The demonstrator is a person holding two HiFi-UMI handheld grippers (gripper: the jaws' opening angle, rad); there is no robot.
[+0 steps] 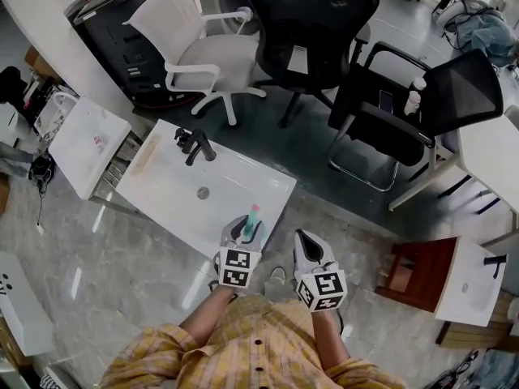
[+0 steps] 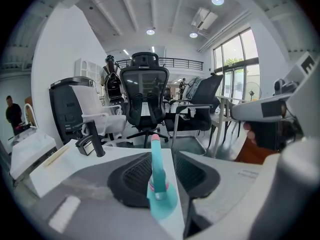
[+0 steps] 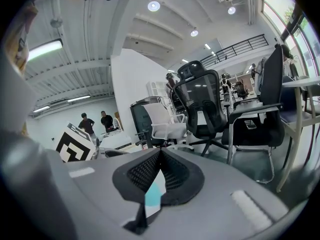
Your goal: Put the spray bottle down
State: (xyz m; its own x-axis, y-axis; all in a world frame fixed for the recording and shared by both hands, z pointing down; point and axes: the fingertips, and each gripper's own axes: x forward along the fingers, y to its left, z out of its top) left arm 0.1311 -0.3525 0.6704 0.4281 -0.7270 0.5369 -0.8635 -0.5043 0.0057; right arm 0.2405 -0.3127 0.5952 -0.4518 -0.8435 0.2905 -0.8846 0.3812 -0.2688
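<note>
A teal spray bottle (image 1: 254, 218) with a pink tip stands upright on the near right corner of a white sink top (image 1: 174, 197). My left gripper (image 1: 248, 230) is around the bottle (image 2: 159, 181). Its jaws are open: white surface shows between the bottle and the right pad (image 2: 196, 173), and the left pad (image 2: 131, 178) sits close beside it. My right gripper (image 1: 306, 246) hovers just right of the sink's corner, shut, with nothing in it (image 3: 160, 154). A patch of teal shows below its closed tips in the right gripper view.
A black faucet (image 1: 195, 145) and a drain (image 1: 203, 192) sit further back on the sink top. Behind it stand a white office chair (image 1: 203, 51) and two black chairs (image 1: 312, 23) (image 1: 422, 104). A second sink unit (image 1: 85, 140) is at the left and a small cabinet (image 1: 438, 278) at the right.
</note>
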